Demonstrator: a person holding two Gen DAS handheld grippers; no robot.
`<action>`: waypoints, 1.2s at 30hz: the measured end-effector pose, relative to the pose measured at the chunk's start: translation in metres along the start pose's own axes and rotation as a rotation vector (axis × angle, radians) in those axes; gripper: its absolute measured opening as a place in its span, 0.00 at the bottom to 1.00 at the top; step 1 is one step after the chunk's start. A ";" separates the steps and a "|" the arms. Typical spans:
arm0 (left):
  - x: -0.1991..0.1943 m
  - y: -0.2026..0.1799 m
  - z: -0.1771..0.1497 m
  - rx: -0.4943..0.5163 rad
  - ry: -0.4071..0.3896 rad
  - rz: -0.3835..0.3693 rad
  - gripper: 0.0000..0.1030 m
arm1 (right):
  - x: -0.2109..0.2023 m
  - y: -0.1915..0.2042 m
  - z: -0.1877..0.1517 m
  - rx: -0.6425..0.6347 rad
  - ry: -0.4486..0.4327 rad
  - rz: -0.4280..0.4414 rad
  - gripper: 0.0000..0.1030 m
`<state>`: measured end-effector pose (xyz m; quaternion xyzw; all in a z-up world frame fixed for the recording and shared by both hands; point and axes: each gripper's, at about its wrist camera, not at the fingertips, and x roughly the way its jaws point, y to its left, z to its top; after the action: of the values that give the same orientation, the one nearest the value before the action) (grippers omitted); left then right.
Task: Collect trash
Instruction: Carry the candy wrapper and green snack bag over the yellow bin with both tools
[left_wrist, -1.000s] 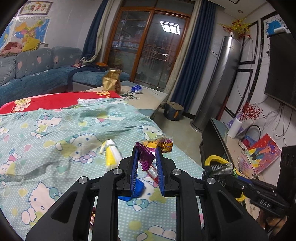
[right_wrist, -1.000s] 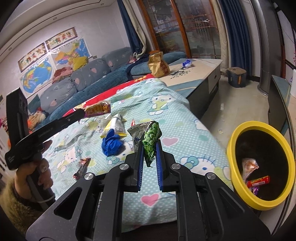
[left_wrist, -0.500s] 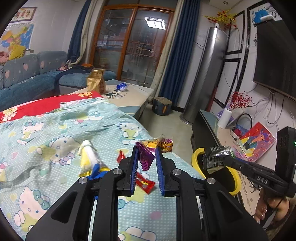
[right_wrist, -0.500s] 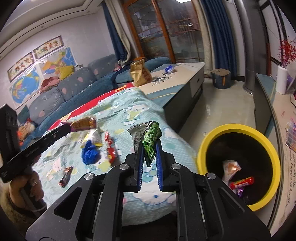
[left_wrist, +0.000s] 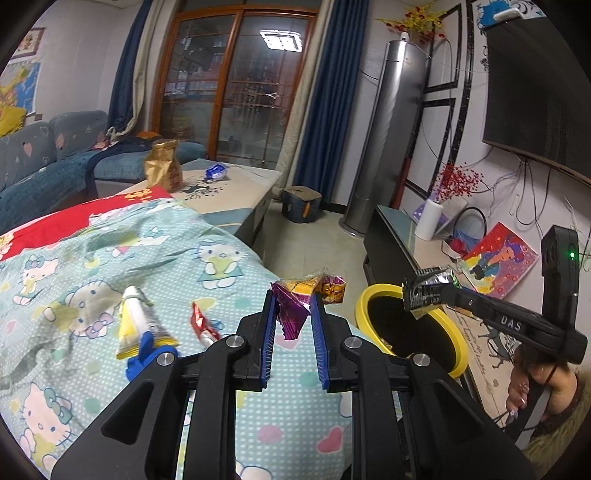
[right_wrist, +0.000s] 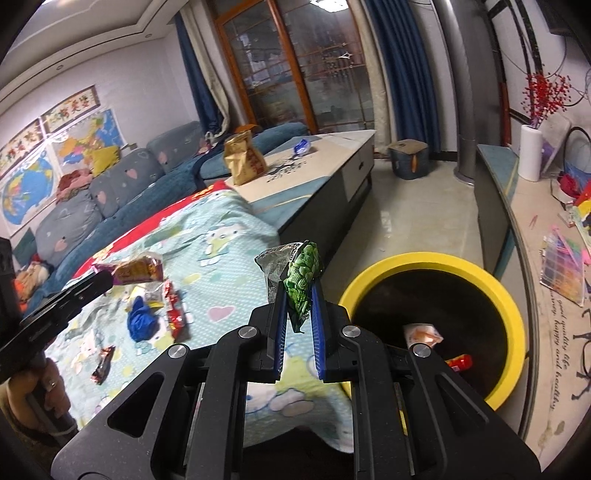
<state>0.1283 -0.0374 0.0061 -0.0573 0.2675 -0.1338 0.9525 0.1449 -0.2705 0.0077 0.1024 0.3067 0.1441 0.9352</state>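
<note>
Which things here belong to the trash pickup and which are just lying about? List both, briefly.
Part of the job:
left gripper holding purple wrapper
right gripper holding green wrapper
yellow bin
red wrapper on the blanket

Lying about:
gold bag
paper roll
sofa

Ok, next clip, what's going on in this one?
A person is clearing snack trash off a cartoon-print blanket with a handheld gripper in each hand. The left gripper is shut on a purple and yellow wrapper; the right gripper is shut on a green wrapper. Both are held near the yellow-rimmed bin beside the blanket, which already holds a few wrappers. More trash lies on the blanket, including a red wrapper and a blue glove.
</note>
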 end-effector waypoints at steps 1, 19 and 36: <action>0.001 -0.003 -0.001 0.006 0.002 -0.006 0.18 | 0.000 -0.002 0.000 0.001 -0.002 -0.005 0.08; 0.018 -0.049 -0.006 0.099 0.038 -0.082 0.18 | -0.004 -0.053 0.007 0.079 -0.020 -0.098 0.08; 0.039 -0.094 -0.018 0.198 0.082 -0.151 0.18 | -0.008 -0.091 0.006 0.144 -0.015 -0.164 0.08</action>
<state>0.1297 -0.1397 -0.0115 0.0224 0.2867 -0.2331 0.9290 0.1613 -0.3590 -0.0085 0.1452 0.3169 0.0438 0.9363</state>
